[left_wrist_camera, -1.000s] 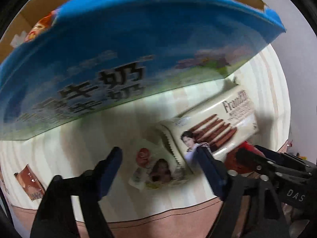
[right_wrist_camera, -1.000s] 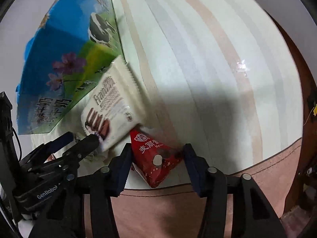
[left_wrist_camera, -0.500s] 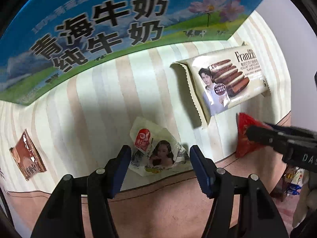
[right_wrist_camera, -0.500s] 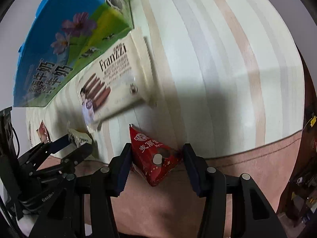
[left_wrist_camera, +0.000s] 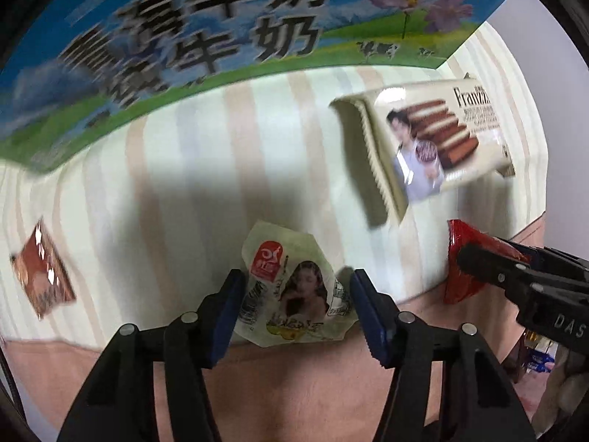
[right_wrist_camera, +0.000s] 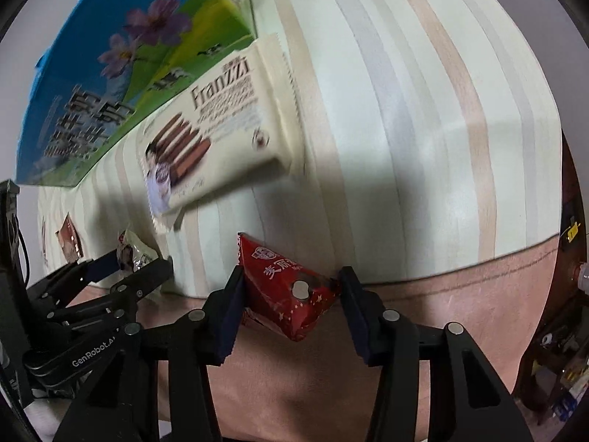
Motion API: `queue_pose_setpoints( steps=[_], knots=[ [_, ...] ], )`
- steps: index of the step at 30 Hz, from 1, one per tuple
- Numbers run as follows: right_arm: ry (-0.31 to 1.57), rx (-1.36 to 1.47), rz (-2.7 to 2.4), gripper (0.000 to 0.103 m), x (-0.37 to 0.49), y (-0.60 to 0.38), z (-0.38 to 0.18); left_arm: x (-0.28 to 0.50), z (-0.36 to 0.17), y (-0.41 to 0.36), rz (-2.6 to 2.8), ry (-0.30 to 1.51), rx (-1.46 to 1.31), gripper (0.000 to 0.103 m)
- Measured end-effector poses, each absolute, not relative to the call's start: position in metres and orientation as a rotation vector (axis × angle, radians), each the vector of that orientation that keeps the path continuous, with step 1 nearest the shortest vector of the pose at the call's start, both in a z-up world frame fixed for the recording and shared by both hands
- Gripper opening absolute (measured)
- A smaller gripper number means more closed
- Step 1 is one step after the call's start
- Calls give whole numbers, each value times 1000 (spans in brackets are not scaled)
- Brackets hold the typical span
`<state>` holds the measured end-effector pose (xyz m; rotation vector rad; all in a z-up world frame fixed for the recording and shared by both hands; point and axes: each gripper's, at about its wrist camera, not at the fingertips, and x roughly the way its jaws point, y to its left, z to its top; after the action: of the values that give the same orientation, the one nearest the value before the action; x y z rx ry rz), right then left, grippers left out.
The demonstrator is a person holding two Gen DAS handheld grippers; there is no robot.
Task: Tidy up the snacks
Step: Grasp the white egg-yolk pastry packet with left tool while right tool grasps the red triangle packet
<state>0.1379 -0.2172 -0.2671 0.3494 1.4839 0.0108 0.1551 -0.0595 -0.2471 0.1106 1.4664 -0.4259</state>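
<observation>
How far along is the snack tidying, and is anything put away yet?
Nothing visibly put away yet. In hand: the left gripper brackets a pale packet, and the right gripper brackets a red packet; whether either is clamped is unclear. Left: the Franzzi wafer pack and a small brown packet lie loose on the striped cloth beside the blue milk carton.

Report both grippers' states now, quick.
Left gripper: shut on the pale snack packet.
Right gripper: shut on the red snack packet.
</observation>
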Motion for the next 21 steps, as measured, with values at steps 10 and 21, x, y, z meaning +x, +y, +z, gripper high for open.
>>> queue_pose_setpoints(
  steps=[10, 21],
  knots=[
    [1451, 420, 103, 52, 119, -189, -245, 115, -241, -28, -404, 1522, -36, 47],
    [1302, 437, 250, 51, 145, -173, -145, 131, -138, 19, -432, 1352, -235, 47]
  ],
)
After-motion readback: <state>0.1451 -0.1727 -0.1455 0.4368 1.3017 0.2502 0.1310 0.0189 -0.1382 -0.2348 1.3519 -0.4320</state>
